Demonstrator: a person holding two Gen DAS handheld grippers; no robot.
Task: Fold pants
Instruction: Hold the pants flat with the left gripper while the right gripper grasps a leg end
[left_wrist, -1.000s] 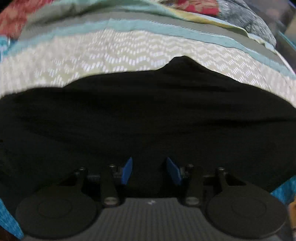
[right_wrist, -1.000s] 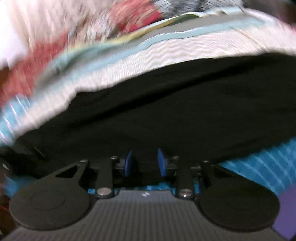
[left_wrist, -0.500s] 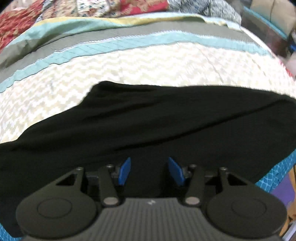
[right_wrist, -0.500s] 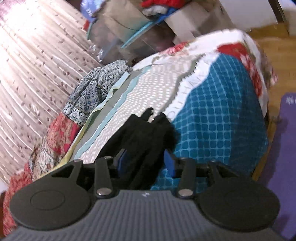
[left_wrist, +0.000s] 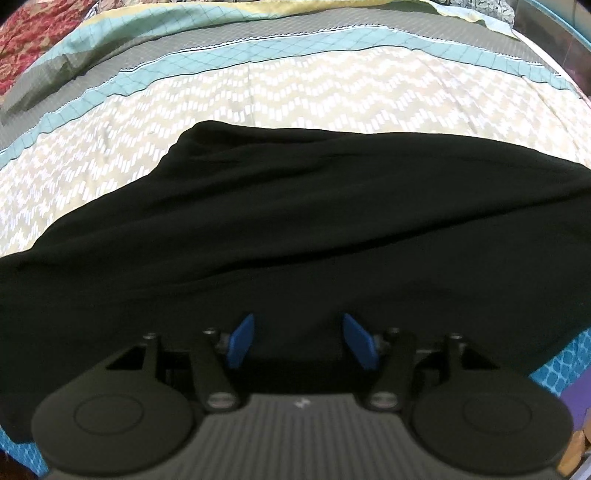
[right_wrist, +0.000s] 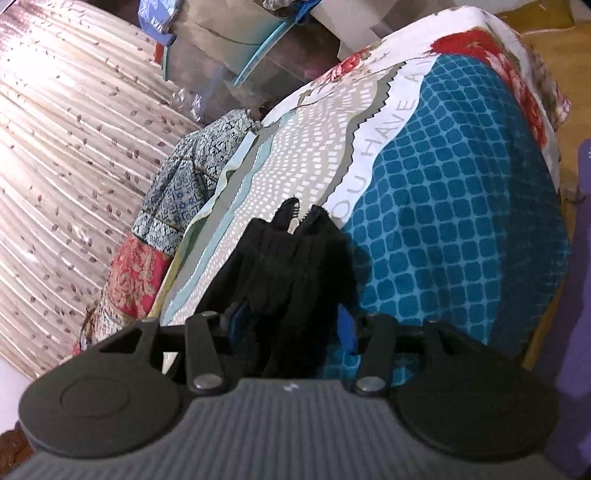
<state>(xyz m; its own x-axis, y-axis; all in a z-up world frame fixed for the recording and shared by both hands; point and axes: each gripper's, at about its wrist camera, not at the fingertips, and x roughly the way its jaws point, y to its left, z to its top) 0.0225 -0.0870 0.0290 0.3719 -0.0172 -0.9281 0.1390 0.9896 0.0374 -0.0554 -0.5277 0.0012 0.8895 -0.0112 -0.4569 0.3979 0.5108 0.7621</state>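
The black pants (left_wrist: 295, 229) lie on the patterned bedspread (left_wrist: 332, 92), the left gripper (left_wrist: 301, 341) has just spread above them, and the right gripper (right_wrist: 291, 325), opening, has their bunched end between its fingers.

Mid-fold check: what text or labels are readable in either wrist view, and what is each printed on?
"OU HAVE A": grey capitals on the white band of the bedspread, right wrist view; both ends are cut off, the lower by the black pants.
Left wrist view: nothing readable.
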